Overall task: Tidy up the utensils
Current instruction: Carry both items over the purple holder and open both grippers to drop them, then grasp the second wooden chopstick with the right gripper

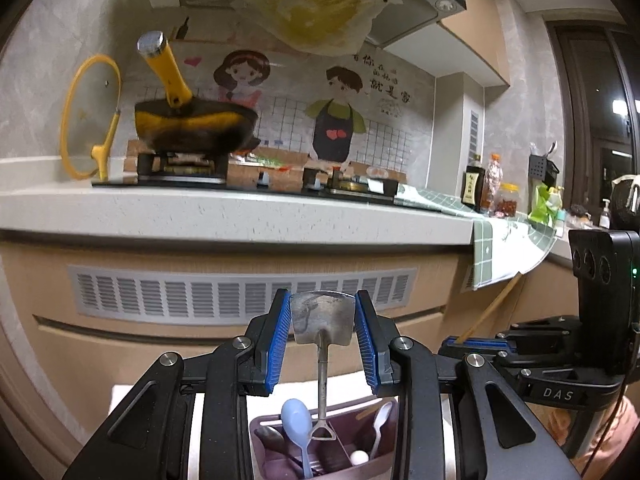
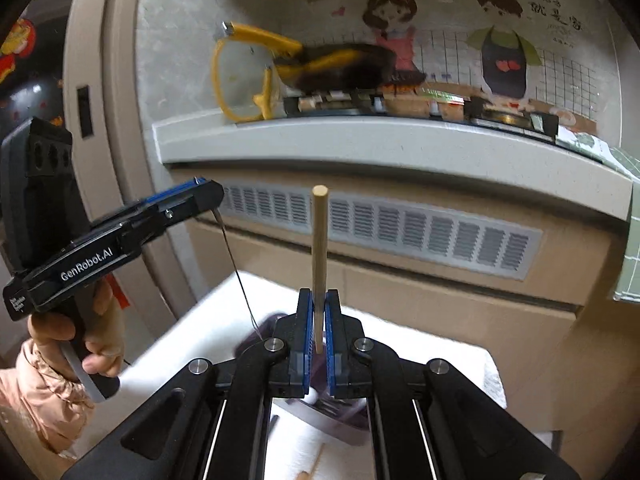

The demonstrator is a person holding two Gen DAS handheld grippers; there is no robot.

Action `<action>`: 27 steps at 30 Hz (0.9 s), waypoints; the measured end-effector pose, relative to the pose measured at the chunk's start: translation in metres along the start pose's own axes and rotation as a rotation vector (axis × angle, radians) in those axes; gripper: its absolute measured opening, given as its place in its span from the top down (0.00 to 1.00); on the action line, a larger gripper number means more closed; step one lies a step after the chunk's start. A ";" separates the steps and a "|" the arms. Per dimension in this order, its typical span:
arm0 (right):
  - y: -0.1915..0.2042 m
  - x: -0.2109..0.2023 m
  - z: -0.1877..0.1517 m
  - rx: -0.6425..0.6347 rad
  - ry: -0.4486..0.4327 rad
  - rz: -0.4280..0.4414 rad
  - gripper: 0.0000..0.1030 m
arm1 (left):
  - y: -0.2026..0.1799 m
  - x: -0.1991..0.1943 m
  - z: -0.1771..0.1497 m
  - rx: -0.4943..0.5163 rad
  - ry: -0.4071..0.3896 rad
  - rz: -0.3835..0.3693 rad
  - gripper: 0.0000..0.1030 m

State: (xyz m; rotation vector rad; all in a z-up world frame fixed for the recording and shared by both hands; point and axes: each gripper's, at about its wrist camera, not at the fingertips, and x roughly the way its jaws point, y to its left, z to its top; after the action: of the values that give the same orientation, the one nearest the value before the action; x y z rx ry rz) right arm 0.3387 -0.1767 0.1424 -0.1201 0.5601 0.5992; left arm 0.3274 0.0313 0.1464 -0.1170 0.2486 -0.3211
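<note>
While the left hand-held gripper is clamping a metal spatula above the purple utensil holder, the right hand-held gripper is gripping a wooden stick upright; blue spoon sitting in the holder.

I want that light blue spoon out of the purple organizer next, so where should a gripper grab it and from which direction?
Grip the blue spoon by its bowl, coming from above. It stands bowl-up in the purple organizer, its handle sunk among other utensils, so only the bowl is free. The metal spatula held by the left gripper hangs close beside it.
</note>
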 end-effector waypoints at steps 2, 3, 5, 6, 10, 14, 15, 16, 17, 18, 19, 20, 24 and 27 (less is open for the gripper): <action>-0.002 0.015 -0.009 0.003 0.043 -0.010 0.95 | 0.004 0.013 -0.010 -0.017 0.028 0.000 0.68; -0.005 0.026 -0.014 0.006 0.083 -0.009 0.95 | 0.007 0.021 -0.016 -0.031 0.046 -0.002 0.68; -0.011 0.042 -0.025 0.018 0.136 -0.008 0.95 | 0.013 0.037 -0.028 -0.057 0.087 -0.002 0.68; -0.012 0.049 -0.030 0.023 0.161 0.000 0.95 | 0.014 0.042 -0.034 -0.068 0.100 -0.002 0.68; -0.020 0.085 -0.050 0.047 0.279 0.047 0.81 | 0.025 0.064 -0.060 -0.123 0.183 -0.012 0.46; -0.018 0.092 -0.062 0.021 0.292 0.019 0.52 | 0.033 0.057 -0.071 -0.152 0.198 -0.003 0.46; -0.016 0.087 -0.065 0.008 0.286 0.007 0.52 | 0.033 0.053 -0.072 -0.151 0.198 0.000 0.46; -0.015 0.084 -0.067 0.003 0.283 -0.002 0.52 | 0.032 0.047 -0.073 -0.148 0.203 0.005 0.45; -0.014 0.079 -0.070 -0.001 0.276 -0.024 0.47 | 0.031 0.041 -0.075 -0.143 0.211 0.010 0.44; -0.012 0.071 -0.074 -0.008 0.266 -0.047 0.37 | 0.030 0.035 -0.078 -0.136 0.217 0.016 0.43; -0.011 0.066 -0.076 -0.012 0.261 -0.062 0.32 | 0.028 0.028 -0.081 -0.130 0.221 0.022 0.41; -0.009 0.059 -0.081 -0.019 0.254 -0.081 0.25 | 0.026 0.020 -0.086 -0.123 0.225 0.027 0.40; 0.009 0.024 -0.104 -0.101 0.216 -0.202 0.07 | 0.020 -0.009 -0.109 -0.116 0.252 0.039 0.32; 0.022 -0.002 -0.125 -0.140 0.181 -0.280 0.00 | 0.014 -0.026 -0.131 -0.114 0.300 0.059 0.28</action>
State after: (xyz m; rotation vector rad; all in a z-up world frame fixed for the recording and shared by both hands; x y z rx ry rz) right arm 0.2668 -0.1932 0.0391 -0.3817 0.6624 0.3558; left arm 0.2731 0.0430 0.0237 -0.1733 0.5674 -0.2649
